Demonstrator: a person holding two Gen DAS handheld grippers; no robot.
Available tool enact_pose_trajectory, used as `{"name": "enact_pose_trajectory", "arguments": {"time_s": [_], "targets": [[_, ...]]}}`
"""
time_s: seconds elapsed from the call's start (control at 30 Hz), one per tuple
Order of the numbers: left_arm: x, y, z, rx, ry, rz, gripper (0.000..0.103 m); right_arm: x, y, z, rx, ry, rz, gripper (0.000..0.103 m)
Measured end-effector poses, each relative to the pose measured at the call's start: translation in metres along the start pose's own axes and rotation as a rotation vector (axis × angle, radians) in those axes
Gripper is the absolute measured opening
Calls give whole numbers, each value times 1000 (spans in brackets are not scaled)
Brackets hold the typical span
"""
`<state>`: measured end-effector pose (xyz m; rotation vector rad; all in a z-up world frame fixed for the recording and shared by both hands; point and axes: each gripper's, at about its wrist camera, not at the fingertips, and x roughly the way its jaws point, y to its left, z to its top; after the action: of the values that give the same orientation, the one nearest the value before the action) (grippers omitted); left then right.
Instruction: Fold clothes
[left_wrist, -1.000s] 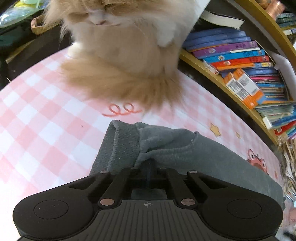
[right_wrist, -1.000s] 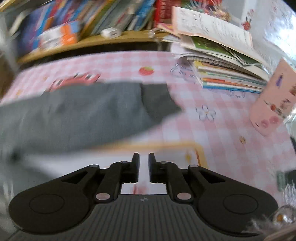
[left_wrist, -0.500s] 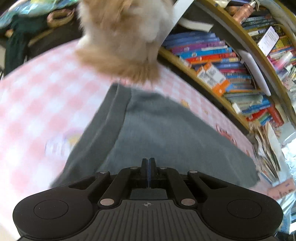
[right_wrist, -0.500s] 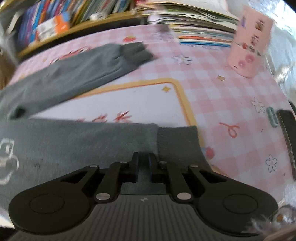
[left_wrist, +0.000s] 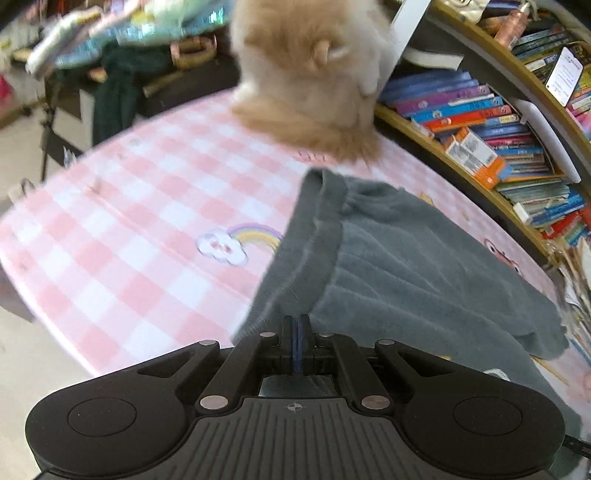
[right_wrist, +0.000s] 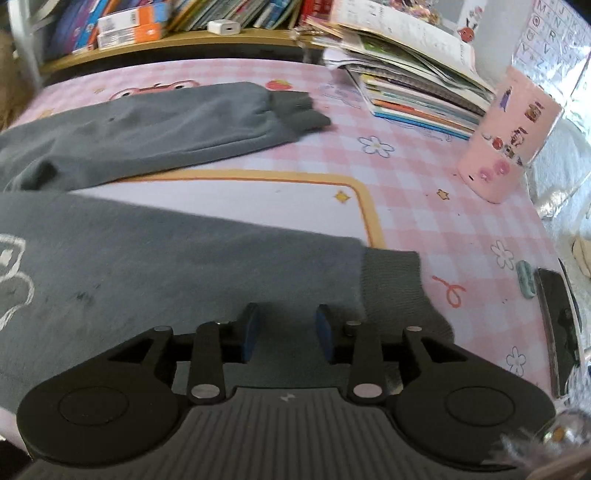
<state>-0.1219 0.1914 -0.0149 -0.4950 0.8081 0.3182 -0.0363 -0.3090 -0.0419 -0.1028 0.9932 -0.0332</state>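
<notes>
Grey sweatpants (left_wrist: 406, 266) lie spread on a pink checked table mat (left_wrist: 147, 221). My left gripper (left_wrist: 295, 328) is shut on the waistband edge (left_wrist: 314, 236) nearest me. In the right wrist view both legs stretch to the right: the far leg (right_wrist: 155, 125) ends in a cuff (right_wrist: 299, 110), the near leg (right_wrist: 177, 266) ends in a cuff (right_wrist: 395, 284). My right gripper (right_wrist: 284, 328) is open, its blue-padded fingers just above the near leg beside its cuff. A white print (right_wrist: 11, 273) shows on the near leg.
A fluffy orange cat (left_wrist: 314, 74) sits on the table's far edge beyond the waistband. A bookshelf (left_wrist: 498, 122) runs along the back. A stack of books (right_wrist: 413, 81), a pink box (right_wrist: 509, 136) and a phone (right_wrist: 557, 325) lie at the right.
My right gripper has opened over the near leg cuff. My left gripper has pulled back with the waistband, so the pants lie flatter and the cat appears farther off.
</notes>
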Motion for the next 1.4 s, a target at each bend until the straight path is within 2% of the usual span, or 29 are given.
{"name": "enact_pose_trajectory", "arguments": {"time_s": [0.13,0.27,0.33,0.37,0.4,0.43,0.53,0.67,0.73,0.77,0.8,0.87,0.9,1.0,1.03,1.07,1.13,1.23,1.3,1.4], "targets": [[-17,3,-1,18,-82,42,14,-3,0,-9,35,-34,11,35],[-4,13,-2,-43,11,114,18,-2,-9,-12,87,-45,28,43],[-3,9,-4,-44,4,105,38,-2,-10,-11,85,-42,32,44],[-1,6,-5,-24,11,100,55,-2,-9,-11,86,-43,31,44],[1,2,-7,-3,17,96,59,-2,-9,-11,86,-44,30,44],[3,0,-9,19,27,100,59,-2,-9,-11,87,-46,29,44],[9,3,-13,-1,54,156,59,-1,-10,-12,92,-51,36,44],[3,9,-17,-70,60,143,57,-1,-11,-12,92,-48,38,44],[3,9,-18,-81,63,125,48,-1,-10,-11,91,-42,37,45],[3,10,-19,-93,65,109,36,-1,-10,-11,91,-39,37,45],[4,13,-19,-137,72,80,17,-1,-11,-11,89,-41,39,45],[5,20,-18,-220,83,22,12,-1,-11,-12,86,-44,44,45],[-3,14,-15,-179,40,4,11,-2,-12,-12,84,-46,47,45],[-27,-6,-7,-55,-89,-49,10,-2,-12,-13,77,-46,56,45],[-40,-17,-4,17,-144,-67,10,-2,-13,-13,74,-44,60,45],[-47,-19,-3,27,-163,-69,10,-2,-13,-13,71,-42,64,46],[-39,-7,-4,-26,-124,-38,10,-2,-14,-13,68,-41,69,46],[-2,26,-20,-153,40,36,12,-3,-14,-14,64,-47,75,47],[-1,31,-26,-176,31,21,17,-3,-15,-15,53,-50,84,48],[-4,27,-24,-127,45,33,26,-3,-16,-15,46,-46,92,49]]}}
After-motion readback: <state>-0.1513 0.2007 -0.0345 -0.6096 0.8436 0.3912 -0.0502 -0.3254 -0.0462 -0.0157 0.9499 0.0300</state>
